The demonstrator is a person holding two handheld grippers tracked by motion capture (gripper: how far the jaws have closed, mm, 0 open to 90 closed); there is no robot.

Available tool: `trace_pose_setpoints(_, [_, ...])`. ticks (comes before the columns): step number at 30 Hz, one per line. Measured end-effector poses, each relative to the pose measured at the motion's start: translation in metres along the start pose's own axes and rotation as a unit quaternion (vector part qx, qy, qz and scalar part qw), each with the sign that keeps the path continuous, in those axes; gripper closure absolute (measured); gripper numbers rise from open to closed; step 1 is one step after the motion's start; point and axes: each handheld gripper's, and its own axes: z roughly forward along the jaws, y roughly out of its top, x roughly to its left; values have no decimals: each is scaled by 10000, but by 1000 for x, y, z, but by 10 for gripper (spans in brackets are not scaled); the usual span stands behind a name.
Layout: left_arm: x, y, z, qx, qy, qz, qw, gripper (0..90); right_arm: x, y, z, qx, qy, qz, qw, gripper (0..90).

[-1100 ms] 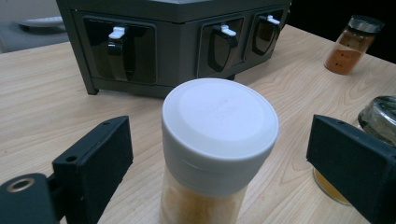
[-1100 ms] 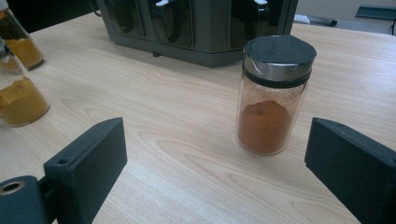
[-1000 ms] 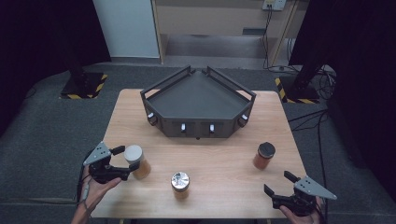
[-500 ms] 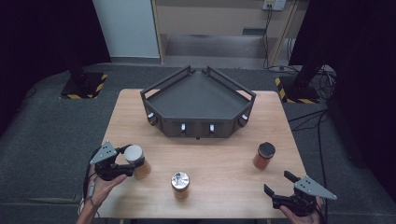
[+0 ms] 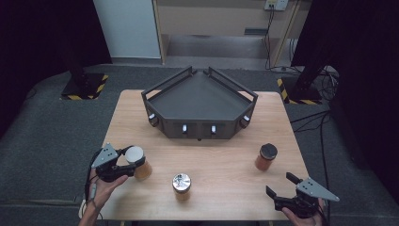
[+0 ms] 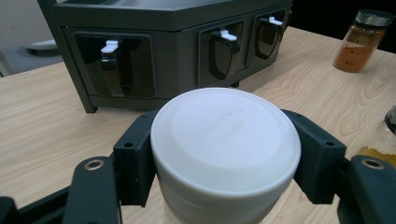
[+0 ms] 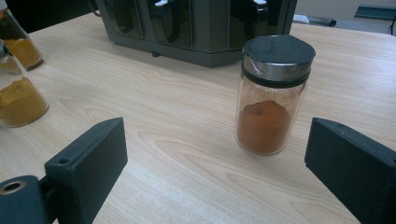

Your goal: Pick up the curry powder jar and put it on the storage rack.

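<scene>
A spice jar with a white lid stands near the table's front left, holding orange powder. My left gripper has just been closing around it, and its jaws now press the jar under the lid from both sides. At the front right my right gripper is open with nothing between its jaws. A glass jar with a black lid and red-orange powder stands on the wood a little beyond the right gripper, apart from it.
A dark grey angular tray with white latches on its front stands at the back middle of the wooden table. A silver-lidded jar of yellow powder stands at the front middle, between the two grippers.
My left gripper's jaws, wide apart around the white-lidded jar a second ago, have closed onto it. The hand shifted slightly. The right gripper and the other jars have not moved.
</scene>
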Motion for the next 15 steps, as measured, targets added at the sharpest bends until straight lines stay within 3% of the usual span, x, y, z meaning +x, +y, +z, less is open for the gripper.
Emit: trace_pose_setpoints(15, [1,17,6,55,-143,8,9999,329,0,0,0,-1,14,-11,10000,59])
